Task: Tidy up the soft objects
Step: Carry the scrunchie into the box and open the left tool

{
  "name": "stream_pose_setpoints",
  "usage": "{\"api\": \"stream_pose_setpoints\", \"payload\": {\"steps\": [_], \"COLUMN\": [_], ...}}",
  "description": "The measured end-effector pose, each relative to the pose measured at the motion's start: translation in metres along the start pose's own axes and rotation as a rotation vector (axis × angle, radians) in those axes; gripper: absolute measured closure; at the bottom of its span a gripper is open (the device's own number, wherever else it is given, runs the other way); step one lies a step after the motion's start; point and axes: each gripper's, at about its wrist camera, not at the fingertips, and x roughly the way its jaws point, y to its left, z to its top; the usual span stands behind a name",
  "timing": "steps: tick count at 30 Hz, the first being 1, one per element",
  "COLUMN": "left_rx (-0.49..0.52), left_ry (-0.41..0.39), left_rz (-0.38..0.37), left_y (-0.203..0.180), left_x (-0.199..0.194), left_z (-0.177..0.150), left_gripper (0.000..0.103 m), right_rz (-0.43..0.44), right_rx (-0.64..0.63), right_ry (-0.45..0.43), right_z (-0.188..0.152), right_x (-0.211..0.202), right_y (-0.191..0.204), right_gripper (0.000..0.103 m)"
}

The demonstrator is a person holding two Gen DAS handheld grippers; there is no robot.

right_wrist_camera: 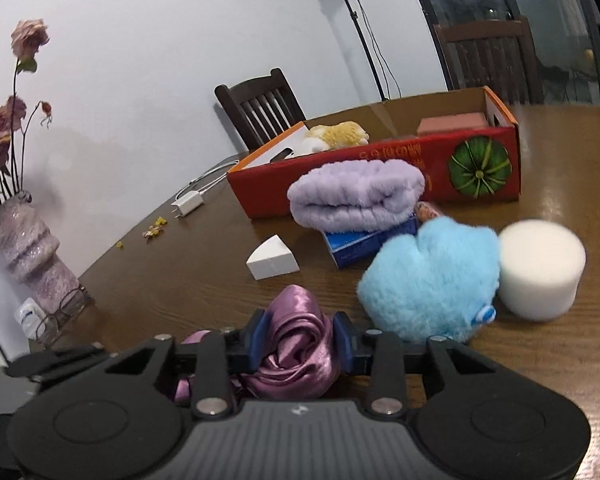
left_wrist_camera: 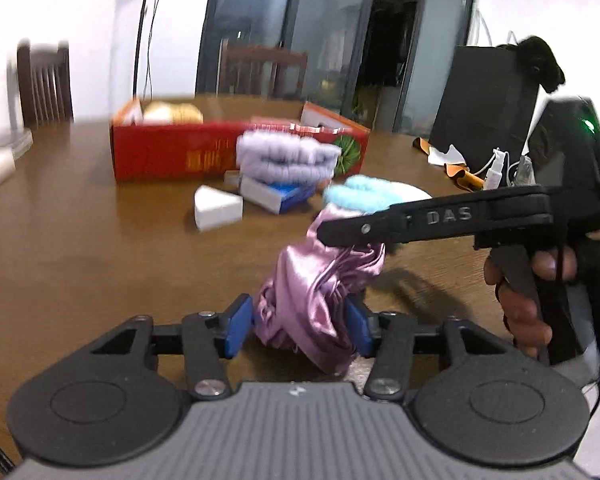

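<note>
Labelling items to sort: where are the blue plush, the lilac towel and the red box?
blue plush [right_wrist_camera: 428, 280], right wrist view, fluffy middle.
lilac towel [right_wrist_camera: 356, 194], right wrist view, folded front.
red box [right_wrist_camera: 432, 164], right wrist view, front wall.

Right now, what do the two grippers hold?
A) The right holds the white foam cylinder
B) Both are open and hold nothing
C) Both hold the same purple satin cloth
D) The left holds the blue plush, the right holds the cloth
C: the left gripper pinches one end of the satin cloth and the right gripper is shut on its other end.
</note>
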Motion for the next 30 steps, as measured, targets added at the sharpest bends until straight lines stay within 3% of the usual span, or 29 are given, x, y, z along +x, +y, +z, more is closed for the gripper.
{"api": "stream_pose_setpoints", "payload": {"steps": [2, 3, 5, 8, 10, 13, 17, 22, 27, 30], "left_rx": [-0.015, -0.018, -0.033, -0.069, -0.065, -0.02, 0.03, 0.037, -0.045, 0.02], "left_ry": [0.008, 0.01, 0.015, 0.0, -0.046, -0.116, -0.069, 0.079, 0.205, 0.216], "left_rz": [-0.011, -0.006, -0.025, -0.076, -0.113, -0.154, -0.12, -0.018, 0.066, 0.114], "left_y": [0.004, 0.006, 0.011, 0.022, 0.03, 0.049, 0.074, 0.101, 0.129, 0.125], "left_x": [0.001, 0.002, 0.002, 0.0, -0.003, 0.007, 0.076, 0.193, 0.278, 0.298], "left_z": [0.002, 0.002, 0.005, 0.018, 0.04, 0.101, 0.193, 0.276, 0.291, 0.283], "left_gripper": [0.063, 0.07, 0.076, 0.077, 0.077, 0.077, 0.078, 0.078, 0.078, 0.077], "right_rz": [0.004, 0.011, 0.018, 0.025, 0.049, 0.081, 0.022, -0.138, -0.217, -0.241], "right_rx": [0.007, 0.012, 0.017, 0.014, 0.018, 0.023, -0.016, 0.041, 0.154, 0.156], "right_ry": [0.001, 0.006, 0.01, -0.002, -0.047, -0.121, -0.151, -0.063, 0.048, 0.115], "right_z": [-0.001, -0.001, 0.0, 0.009, 0.027, 0.076, 0.161, 0.248, 0.277, 0.277], "right_x": [0.001, 0.002, 0.003, -0.003, -0.01, -0.01, 0.034, 0.134, 0.215, 0.25], "right_y": [-0.001, -0.002, -0.002, 0.002, 0.004, -0.004, -0.023, -0.067, -0.111, -0.123], "right_gripper": [0.07, 0.078, 0.082, 0.085, 0.086, 0.086, 0.086, 0.086, 0.086, 0.084]}}
